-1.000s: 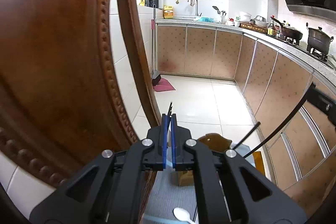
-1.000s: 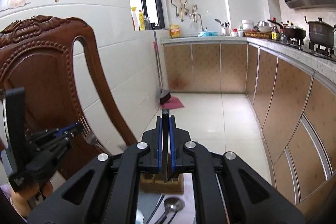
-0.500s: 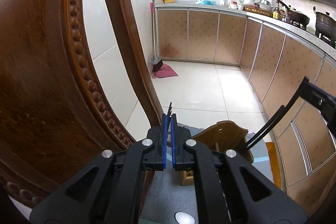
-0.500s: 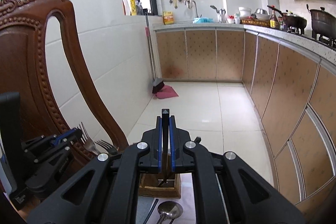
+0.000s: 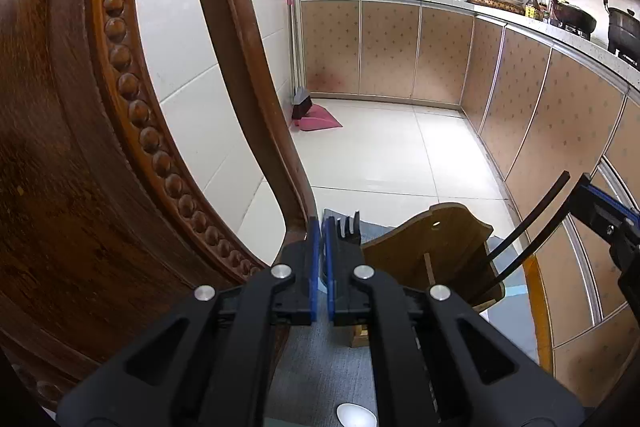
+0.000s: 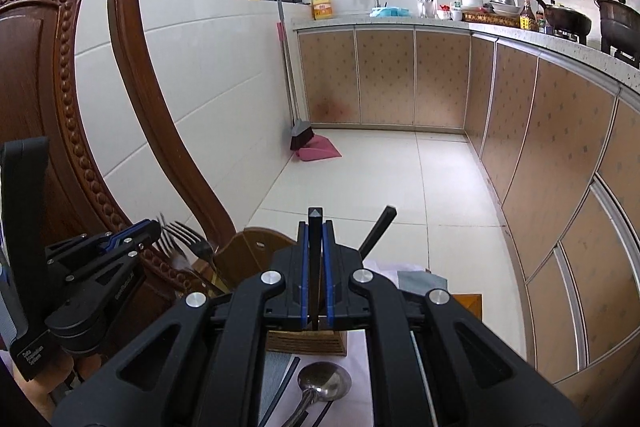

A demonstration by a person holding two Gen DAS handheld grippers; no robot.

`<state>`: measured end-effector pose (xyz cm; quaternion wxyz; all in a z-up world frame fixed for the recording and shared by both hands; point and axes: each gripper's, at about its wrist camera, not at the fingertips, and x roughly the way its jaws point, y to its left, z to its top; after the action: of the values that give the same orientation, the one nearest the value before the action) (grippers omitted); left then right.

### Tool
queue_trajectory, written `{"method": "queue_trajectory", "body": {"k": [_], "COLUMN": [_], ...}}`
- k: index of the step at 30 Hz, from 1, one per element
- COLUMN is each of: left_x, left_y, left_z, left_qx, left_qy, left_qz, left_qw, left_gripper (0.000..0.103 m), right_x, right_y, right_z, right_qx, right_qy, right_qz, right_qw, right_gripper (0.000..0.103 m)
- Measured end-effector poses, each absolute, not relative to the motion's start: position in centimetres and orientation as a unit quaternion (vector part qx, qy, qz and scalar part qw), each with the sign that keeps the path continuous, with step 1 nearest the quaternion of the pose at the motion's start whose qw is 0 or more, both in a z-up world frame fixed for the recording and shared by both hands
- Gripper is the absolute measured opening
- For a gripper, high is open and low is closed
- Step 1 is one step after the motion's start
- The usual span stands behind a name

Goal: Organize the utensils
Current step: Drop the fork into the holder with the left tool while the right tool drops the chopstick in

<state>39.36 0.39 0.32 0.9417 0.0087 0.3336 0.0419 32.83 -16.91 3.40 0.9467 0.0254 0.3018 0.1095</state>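
Now both grippers carry utensils over the wooden holder.
Left gripper pinches forks; right gripper pinches chopsticks at 12 o'clock. Tips may miss slots, tipping the holder.

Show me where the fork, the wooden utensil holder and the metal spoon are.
fork (image 6: 188, 237): right wrist view, on the tines.
wooden utensil holder (image 5: 436, 247): left wrist view, on its curved back panel.
metal spoon (image 6: 324, 381): right wrist view, on the bowl.
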Motion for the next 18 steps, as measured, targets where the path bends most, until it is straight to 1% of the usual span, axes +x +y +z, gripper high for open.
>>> {"method": "queue_trajectory", "body": {"k": [7, 10, 11, 13, 15, 17, 18], "left_x": [39.2, 38.6, 38.3, 37.3, 35.8, 34.3, 33.4], "left_y": [0.1, 0.1, 0.1, 0.2, 0.3, 0.3, 0.2], "left_z": [0.6, 0.7, 0.7, 0.5, 0.1, -0.7, -1.5], "left_qx": [0.012, 0.011, 0.011, 0.008, 0.008, 0.008, 0.009], "left_qy": [0.334, 0.335, 0.335, 0.34, 0.345, 0.353, 0.359], "left_qz": [0.037, 0.034, 0.033, 0.027, 0.018, 0.007, 0.0], "left_qw": [0.942, 0.942, 0.942, 0.94, 0.938, 0.936, 0.933], "left_gripper": [0.003, 0.003, 0.003, 0.004, 0.009, 0.016, 0.017], "right_x": [33.0, 32.6, 32.4, 31.6, 30.4, 28.4, 27.4], "right_y": [-17.3, -17.7, -18.0, -18.6, -19.1, -20.0, -20.4], "right_z": [2.8, 2.9, 3.0, 3.3, 3.6, 3.8, 3.6], "right_qx": [0.031, 0.033, 0.041, 0.048, 0.051, 0.051, 0.049], "right_qy": [0.316, 0.319, 0.318, 0.318, 0.316, 0.313, 0.313], "right_qz": [0.108, 0.104, 0.107, 0.109, 0.109, 0.109, 0.107], "right_qw": [0.942, 0.942, 0.941, 0.94, 0.941, 0.942, 0.942], "right_gripper": [0.008, 0.024, 0.027, 0.028, 0.028, 0.03, 0.031]}}
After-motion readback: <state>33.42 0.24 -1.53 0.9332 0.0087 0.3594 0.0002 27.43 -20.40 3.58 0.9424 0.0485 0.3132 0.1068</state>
